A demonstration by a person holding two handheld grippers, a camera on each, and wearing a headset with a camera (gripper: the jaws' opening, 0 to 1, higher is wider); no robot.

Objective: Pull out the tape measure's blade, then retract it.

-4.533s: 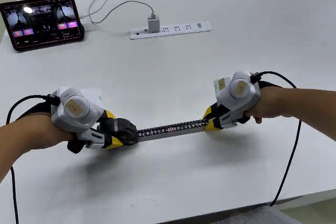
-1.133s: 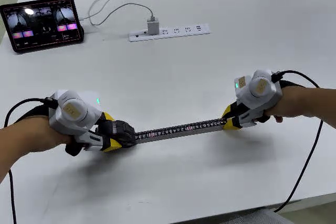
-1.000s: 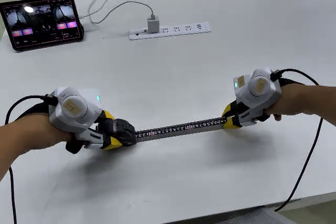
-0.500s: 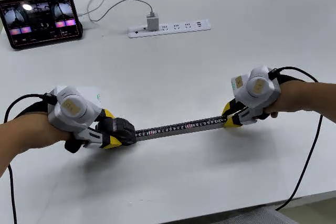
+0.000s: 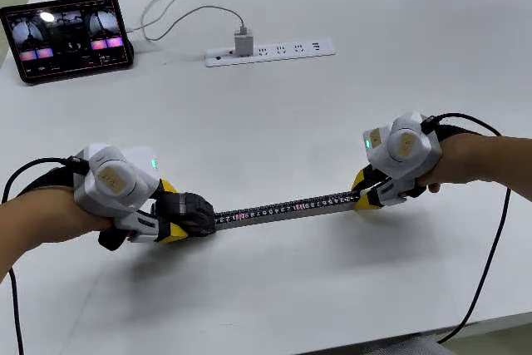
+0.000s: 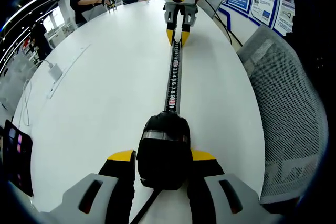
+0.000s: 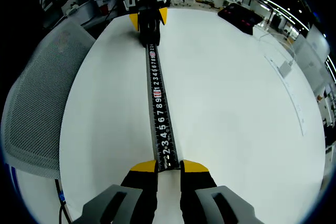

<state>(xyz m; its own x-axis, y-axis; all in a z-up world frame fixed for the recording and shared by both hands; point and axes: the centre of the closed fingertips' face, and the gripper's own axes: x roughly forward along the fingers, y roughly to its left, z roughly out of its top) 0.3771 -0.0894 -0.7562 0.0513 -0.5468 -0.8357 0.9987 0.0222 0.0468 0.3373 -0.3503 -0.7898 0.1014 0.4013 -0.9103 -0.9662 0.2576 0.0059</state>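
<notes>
A black tape measure case [image 5: 189, 210] lies on the white table [image 5: 274, 130], and my left gripper [image 5: 178, 219] is shut on it. Its dark numbered blade [image 5: 287, 208] runs out to the right, where my right gripper [image 5: 362, 192] is shut on the blade's tip. In the left gripper view the case [image 6: 164, 148] sits between the yellow-tipped jaws of my left gripper [image 6: 163, 157], and the blade [image 6: 172, 77] stretches away to the right gripper [image 6: 177, 31]. In the right gripper view my right gripper [image 7: 168, 167] pinches the blade [image 7: 157, 103], which leads to the left gripper [image 7: 147, 18].
A tablet [image 5: 66, 35] with a lit screen lies at the back left. A white power strip [image 5: 270, 50] with a charger and cable lies behind the grippers. A grey mesh chair [image 6: 283, 103] stands at the table's near edge. People [image 6: 89, 1] sit at the table's far end.
Since 4.5 s ago my right gripper has drawn the blade farther out to the right. Over the last second both grippers have held almost still.
</notes>
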